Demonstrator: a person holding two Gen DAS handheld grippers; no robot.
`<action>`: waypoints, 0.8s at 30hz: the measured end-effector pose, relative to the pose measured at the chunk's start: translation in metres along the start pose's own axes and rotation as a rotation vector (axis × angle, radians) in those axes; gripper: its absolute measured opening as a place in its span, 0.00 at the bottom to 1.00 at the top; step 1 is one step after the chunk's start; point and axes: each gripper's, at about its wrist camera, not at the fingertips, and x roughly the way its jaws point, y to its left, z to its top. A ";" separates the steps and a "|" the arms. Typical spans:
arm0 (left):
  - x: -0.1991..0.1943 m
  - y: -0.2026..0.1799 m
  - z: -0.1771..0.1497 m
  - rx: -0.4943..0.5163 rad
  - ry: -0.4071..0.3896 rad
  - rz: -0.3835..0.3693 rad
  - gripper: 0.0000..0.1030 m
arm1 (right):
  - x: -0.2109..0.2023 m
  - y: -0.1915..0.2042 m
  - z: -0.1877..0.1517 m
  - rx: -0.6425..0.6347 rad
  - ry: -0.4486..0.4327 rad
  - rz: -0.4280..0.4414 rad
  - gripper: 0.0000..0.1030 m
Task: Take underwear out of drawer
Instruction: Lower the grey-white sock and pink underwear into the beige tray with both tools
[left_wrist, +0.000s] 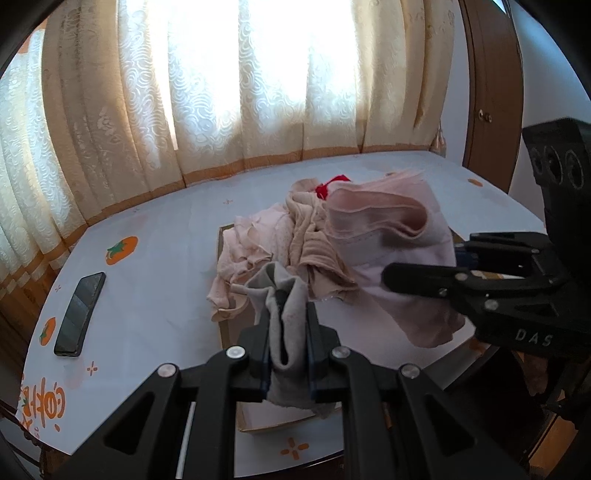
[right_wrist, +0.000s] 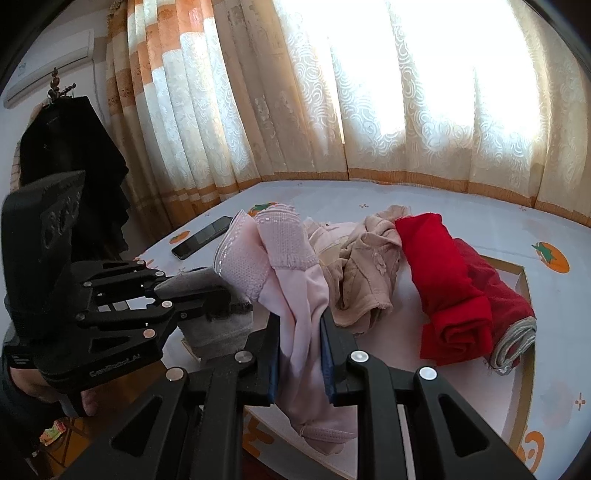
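Note:
My left gripper (left_wrist: 288, 314) is shut on a grey piece of underwear (left_wrist: 282, 291), which stands up between its fingers over the drawer's near edge (left_wrist: 273, 428). From the right, my right gripper (left_wrist: 389, 275) is shut on a pink piece of underwear (left_wrist: 388, 229), lifted above the heap. In the right wrist view, the pink underwear (right_wrist: 291, 258) hangs through the right gripper (right_wrist: 299, 321). The left gripper (right_wrist: 229, 299) holds the grey underwear (right_wrist: 218, 332) just to its left. Beige underwear (right_wrist: 369, 258) and rolled red underwear (right_wrist: 443, 277) lie in the shallow drawer (right_wrist: 524, 280).
The drawer rests on a table (left_wrist: 155, 258) with a white cloth printed with orange fruit. A black phone (left_wrist: 79, 314) lies on the cloth left of the drawer. Curtains close off the far side. A black garment (right_wrist: 70, 155) hangs at the left wall.

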 end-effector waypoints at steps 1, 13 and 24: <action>0.001 0.000 0.001 0.005 0.012 -0.007 0.11 | 0.002 0.000 0.000 0.000 0.003 0.000 0.20; 0.019 -0.002 0.004 0.030 0.123 -0.038 0.11 | 0.021 -0.006 -0.002 0.013 0.057 -0.029 0.20; 0.040 -0.004 0.002 0.023 0.161 -0.047 0.11 | 0.038 -0.005 -0.006 0.013 0.099 -0.044 0.20</action>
